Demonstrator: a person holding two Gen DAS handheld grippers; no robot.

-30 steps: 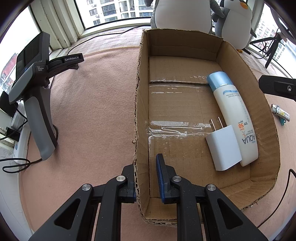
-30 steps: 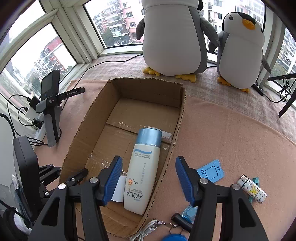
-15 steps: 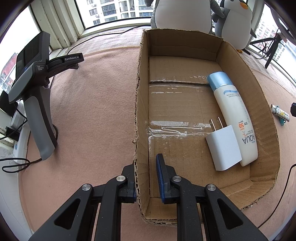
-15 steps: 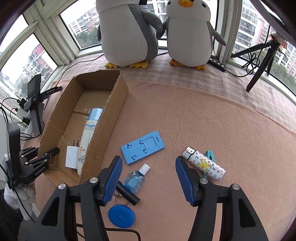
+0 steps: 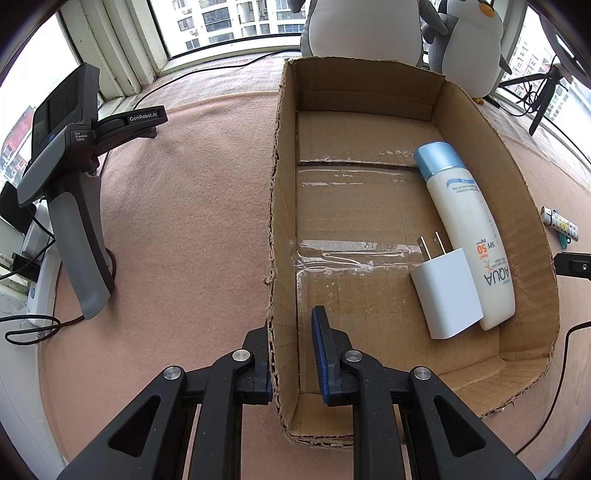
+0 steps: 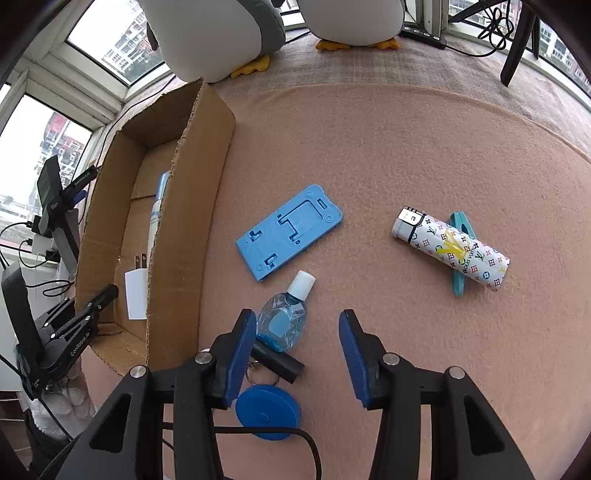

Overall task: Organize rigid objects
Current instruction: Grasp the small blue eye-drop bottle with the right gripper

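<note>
My left gripper [image 5: 290,332] is shut on the left wall of the cardboard box [image 5: 275,229], one finger outside and one inside. In the box lie a white sunscreen bottle [image 5: 469,236] with a blue cap and a white plug adapter [image 5: 445,295]. My right gripper [image 6: 297,332] hovers over the pink cloth with its jaws closing. A small clear blue bottle [image 6: 284,317] lies by its left finger, with no pad pressing on it. Beyond lie a blue phone stand [image 6: 288,232], a patterned lighter [image 6: 450,249] across a teal clip [image 6: 460,254], a black stick [image 6: 277,362] and a blue disc [image 6: 267,411].
Two plush penguins [image 6: 221,33] stand at the back by the windows. A spare grey handheld gripper [image 5: 70,206] rests left of the box. Cables trail along the left edge and near the blue disc. A tripod leg [image 6: 517,44] stands at the far right.
My right gripper has swung from over the box to the right and down over the loose items, and its jaws have narrowed. My left gripper has kept still on the box wall.
</note>
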